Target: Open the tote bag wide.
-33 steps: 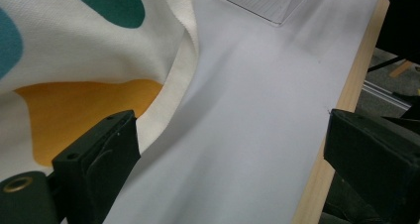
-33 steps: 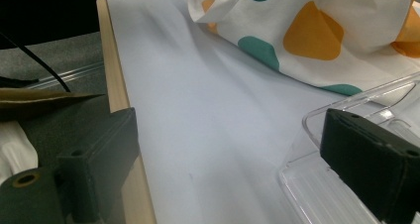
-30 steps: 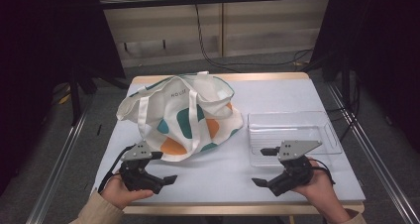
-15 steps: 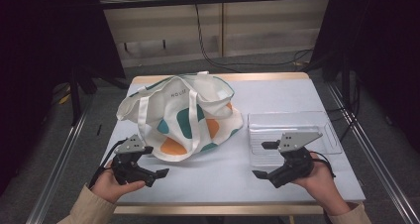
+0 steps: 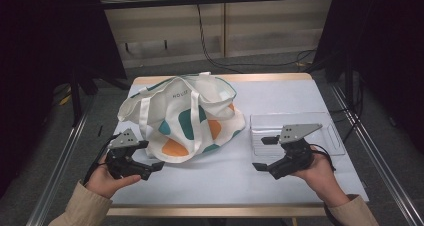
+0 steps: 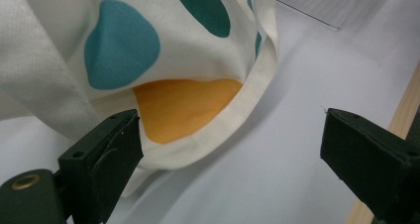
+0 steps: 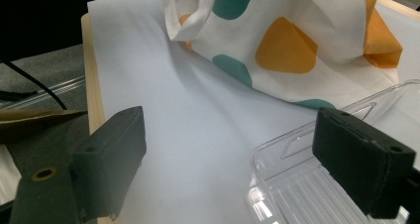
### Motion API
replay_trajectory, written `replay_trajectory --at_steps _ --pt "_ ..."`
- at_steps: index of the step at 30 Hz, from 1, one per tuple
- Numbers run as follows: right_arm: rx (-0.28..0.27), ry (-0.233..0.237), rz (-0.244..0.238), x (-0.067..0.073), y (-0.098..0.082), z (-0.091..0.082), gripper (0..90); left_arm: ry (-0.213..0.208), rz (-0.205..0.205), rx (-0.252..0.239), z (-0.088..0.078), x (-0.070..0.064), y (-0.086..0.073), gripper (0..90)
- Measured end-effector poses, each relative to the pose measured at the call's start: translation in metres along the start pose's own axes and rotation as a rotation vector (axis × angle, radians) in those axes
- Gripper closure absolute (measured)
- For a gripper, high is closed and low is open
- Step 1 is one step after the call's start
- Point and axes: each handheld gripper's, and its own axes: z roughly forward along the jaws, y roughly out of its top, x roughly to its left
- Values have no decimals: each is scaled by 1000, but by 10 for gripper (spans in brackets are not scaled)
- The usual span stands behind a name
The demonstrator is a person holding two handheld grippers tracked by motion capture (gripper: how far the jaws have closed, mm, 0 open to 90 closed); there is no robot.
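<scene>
On a pale desk in a dark room, a spotted tote bag (image 5: 182,116) lies left of centre beside a clear tray (image 5: 330,131); the left gripper (image 5: 150,167), jaws apart, has drawn back toward the near left corner at the bag's hem, suggesting a grasp is coming, while the right gripper (image 5: 261,153), also apart, hovers by the tray.

A white-topped table (image 5: 215,181) carries a patterned tote bag (image 5: 185,118) beside a clear tray (image 5: 330,133).

I see the tote bag (image 5: 182,116) lying left of the clear tray (image 5: 295,131) on the table (image 5: 220,181), each gripper before one.
</scene>
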Motion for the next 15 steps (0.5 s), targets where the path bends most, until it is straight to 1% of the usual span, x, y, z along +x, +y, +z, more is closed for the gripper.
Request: replay_trajectory --at_steps 1,2,4,6,7,9,10,12,14,15 --pt "0 0 0 0 0 0 127 6 2 2 0 1 2 94" --pt "5 0 3 -1 2 1 127 -3 0 -2 2 1 3 96" --pt "12 -2 -3 -3 3 2 131 -6 10 13 5 3 7 99" --pt "15 -1 -11 -3 4 3 137 -10 12 12 6 3 8 99" --pt "15 2 -13 -3 5 4 138 -6 19 20 5 4 9 102" --pt "14 3 -15 -4 6 5 138 -7 13 22 5 5 11 103" --pt "13 6 -8 -4 7 5 136 -6 6 17 5 6 11 105" --pt "13 6 -3 -6 9 7 132 5 8 22 4 8 13 112" --pt "17 -3 3 -7 12 9 133 6 4 16 3 10 14 121" --pt "14 2 6 -7 14 10 140 5 2 17 3 11 14 123"
